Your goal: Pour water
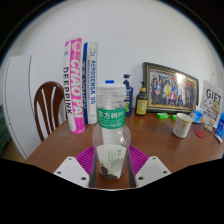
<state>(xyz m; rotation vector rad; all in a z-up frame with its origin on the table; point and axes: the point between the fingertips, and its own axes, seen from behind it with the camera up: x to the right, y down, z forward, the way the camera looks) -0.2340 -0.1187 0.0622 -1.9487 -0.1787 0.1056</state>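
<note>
Gripper (111, 172) level, pointing across the brown wooden table (160, 140). Clear plastic water bottle with green label and white cap (112, 128) upright between the magenta pads (88, 160), apparently clamped; contact partly hidden. White mug (183, 124) beyond, right.

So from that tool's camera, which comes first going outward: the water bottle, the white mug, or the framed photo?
1. Water bottle: between the fingers of the tool.
2. White mug: farther out on the table, off to the right.
3. Framed photo: farthest, standing at the table's back by the wall.
</note>
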